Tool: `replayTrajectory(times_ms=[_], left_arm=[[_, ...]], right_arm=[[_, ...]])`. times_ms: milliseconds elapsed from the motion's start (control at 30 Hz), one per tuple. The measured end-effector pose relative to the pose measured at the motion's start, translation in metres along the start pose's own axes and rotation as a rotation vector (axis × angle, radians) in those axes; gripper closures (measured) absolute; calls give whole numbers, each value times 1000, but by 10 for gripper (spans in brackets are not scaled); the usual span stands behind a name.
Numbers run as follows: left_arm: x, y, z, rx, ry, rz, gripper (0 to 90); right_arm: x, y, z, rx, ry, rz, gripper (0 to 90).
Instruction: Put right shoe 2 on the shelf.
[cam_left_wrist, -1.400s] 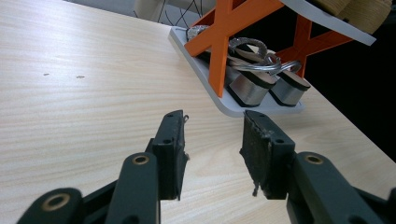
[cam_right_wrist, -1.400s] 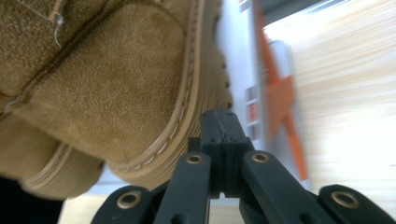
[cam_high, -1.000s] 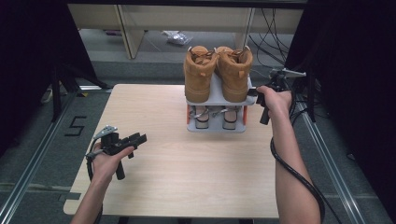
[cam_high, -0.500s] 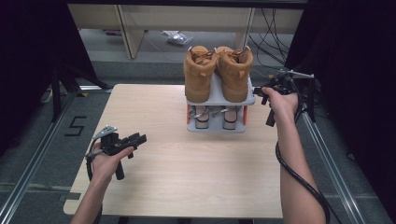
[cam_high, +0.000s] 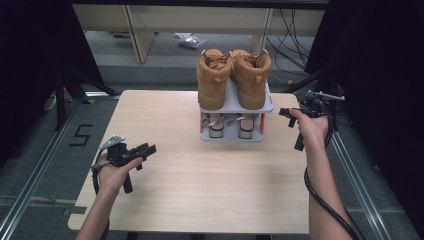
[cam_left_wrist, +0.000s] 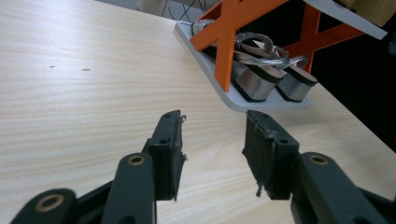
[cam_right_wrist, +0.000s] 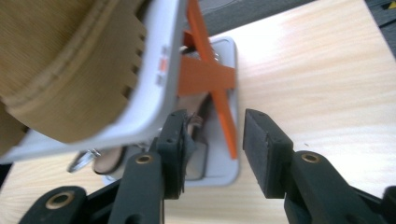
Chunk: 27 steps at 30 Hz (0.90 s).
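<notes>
Shoe rack (cam_high: 234, 106) blocks mid-table; near tabletop (cam_high: 210, 185) open.

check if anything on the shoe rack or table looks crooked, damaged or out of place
Nothing stands out. The tan boots stand upright side by side on the top shelf of the shoe rack, the sandals sit neatly on the bottom shelf, and the rack stands level on the table.

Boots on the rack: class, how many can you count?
2: left boot and right boot stand side by side on the rack's top shelf, above the sandals.
</notes>
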<state>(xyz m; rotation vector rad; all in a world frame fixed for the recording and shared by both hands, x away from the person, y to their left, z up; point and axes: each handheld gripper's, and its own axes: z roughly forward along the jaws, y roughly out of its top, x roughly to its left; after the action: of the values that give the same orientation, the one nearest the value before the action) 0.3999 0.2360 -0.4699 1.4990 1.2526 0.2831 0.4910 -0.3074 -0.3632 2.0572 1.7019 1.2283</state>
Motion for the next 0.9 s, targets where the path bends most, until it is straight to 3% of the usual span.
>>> replayTrajectory(times_ms=[33, 100, 133, 200, 233, 300, 333, 367, 433, 467, 500, 567, 633, 700, 733, 767, 833, 900], left_arm=[[0, 0, 0, 0, 1, -1, 557], [0, 0, 0, 0, 2, -2, 557], [0, 0, 0, 0, 3, -3, 557], [1, 0, 0, -3, 2, -5, 557], [1, -1, 0, -2, 3, -6, 556], [1, -1, 0, 0, 4, -5, 556], [1, -1, 0, 1, 4, -5, 556], [1, -1, 0, 2, 5, -5, 556], [1, -1, 0, 2, 5, -6, 555], [1, -1, 0, 2, 6, -6, 555], [1, -1, 0, 3, 6, -6, 555], [2, -1, 0, 3, 7, -7, 554], [2, -2, 1, 2, 7, -9, 554], [1, -2, 1, 1, 6, -12, 553], [1, -2, 1, 2, 6, -11, 553], [1, -2, 1, 2, 6, -10, 553], [1, -3, 2, 3, 6, -9, 553], [1, -3, 2, 5, 6, -10, 553]], right_arm=[[-6, -2, 0, -16, -12, -41, 610], [-7, -9, -1, 12, -1, 45, 608], [-12, -11, -1, 5, -9, 10, 607], [-19, -16, -1, 9, -9, 19, 605], [-24, -18, -1, 6, -13, -9, 602], [-26, -23, -1, 17, -13, 53, 596], [-30, -25, -1, 13, -13, 24, 593], [-33, -27, -1, 16, -11, 31, 592], [-40, -32, 0, 2, -16, -25, 587], [-39, -34, 0, 0, -21, 0, 585], [-43, -36, 1, -11, -24, -44, 584], [-44, -43, 1, 7, -15, 2, 581], [-50, -49, 3, -3, -12, -40, 581], [-52, -55, 2, 7, -8, -20, 579], [-55, -56, 2, 3, -20, -46, 579], [-54, -60, 2, 11, -15, -15, 578], [-60, -64, 3, -11, -8, -64, 575], [-58, -69, 1, 14, -5, -24, 572]])
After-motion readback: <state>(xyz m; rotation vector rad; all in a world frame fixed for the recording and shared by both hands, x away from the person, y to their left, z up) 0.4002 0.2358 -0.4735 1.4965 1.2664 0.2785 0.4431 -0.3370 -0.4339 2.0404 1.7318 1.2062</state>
